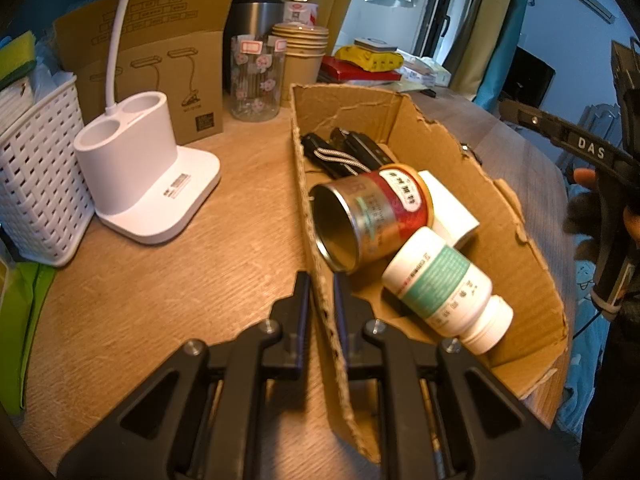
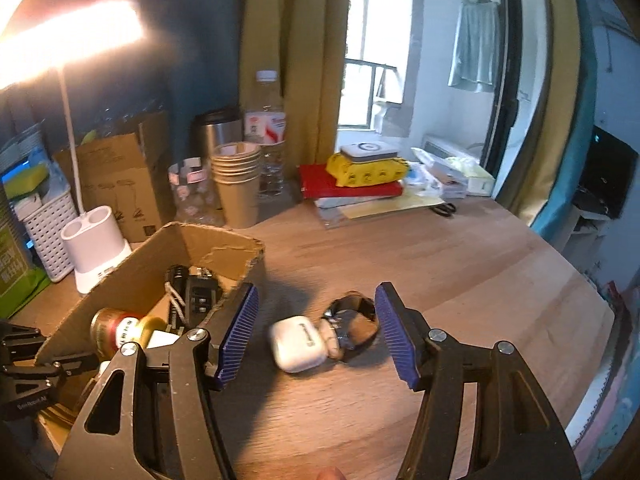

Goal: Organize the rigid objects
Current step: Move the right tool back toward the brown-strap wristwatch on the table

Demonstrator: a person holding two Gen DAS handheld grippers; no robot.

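A torn cardboard box (image 1: pixel 404 128) lies on the wooden table. In it are a red-and-gold tin (image 1: pixel 372 216) on its side, a white pill bottle (image 1: pixel 444 288), a white box (image 1: pixel 452 208) and black items (image 1: pixel 344 152) at the far end. My left gripper (image 1: pixel 322 288) is shut on the box's near wall. My right gripper (image 2: pixel 316 328) is open above the table, with a white earbud case (image 2: pixel 298 344) and a metal watch (image 2: pixel 356 324) lying between its fingers. The box (image 2: pixel 160 256) is at its left.
A white lamp base (image 1: pixel 140 184), white basket (image 1: pixel 36 184), cardboard carton (image 1: pixel 160 60), glass jar (image 1: pixel 256 76), paper cups (image 1: pixel 302 56), steel mug and water bottle stand at the back. Books with a yellow pack (image 2: pixel 360 176) and scissors (image 2: pixel 442 210) lie farther right.
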